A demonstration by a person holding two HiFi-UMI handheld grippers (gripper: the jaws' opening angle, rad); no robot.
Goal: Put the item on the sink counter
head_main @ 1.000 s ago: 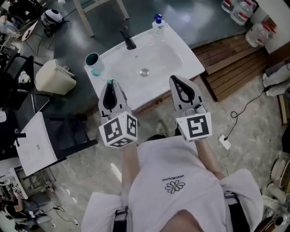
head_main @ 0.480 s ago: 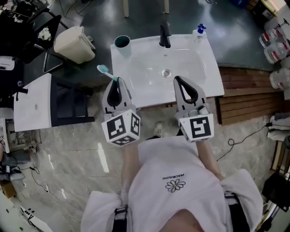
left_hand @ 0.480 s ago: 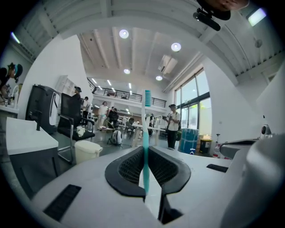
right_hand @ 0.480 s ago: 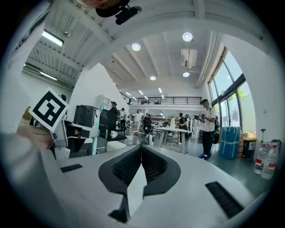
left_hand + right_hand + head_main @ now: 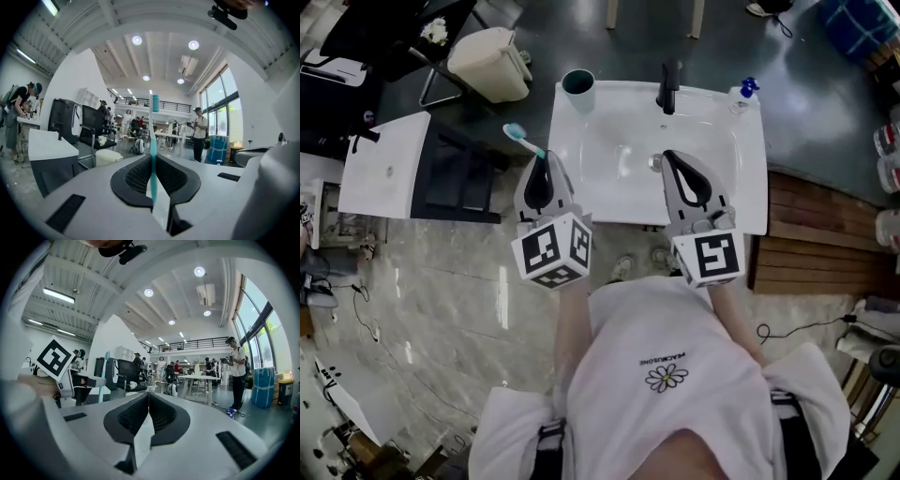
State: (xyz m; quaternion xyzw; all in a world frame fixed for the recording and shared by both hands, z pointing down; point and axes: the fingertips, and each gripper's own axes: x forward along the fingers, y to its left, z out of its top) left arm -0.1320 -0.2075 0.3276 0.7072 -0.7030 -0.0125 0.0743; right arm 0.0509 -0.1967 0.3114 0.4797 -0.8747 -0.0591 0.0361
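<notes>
Our left gripper (image 5: pixel 539 161) is clamped on a teal toothbrush (image 5: pixel 153 140) — the handle runs between the pads and the brush head pokes out past the tips. In the head view it shows just off the left edge of the white sink counter (image 5: pixel 572 131). Our right gripper (image 5: pixel 670 156) is closed with nothing in it. The handle's lower end is buried between the jaws, and the bristles are too small to make out.

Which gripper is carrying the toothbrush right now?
The left gripper: its jaws are clamped on the teal toothbrush, which sticks out ahead. The right gripper is shut with nothing between its jaws.
</notes>
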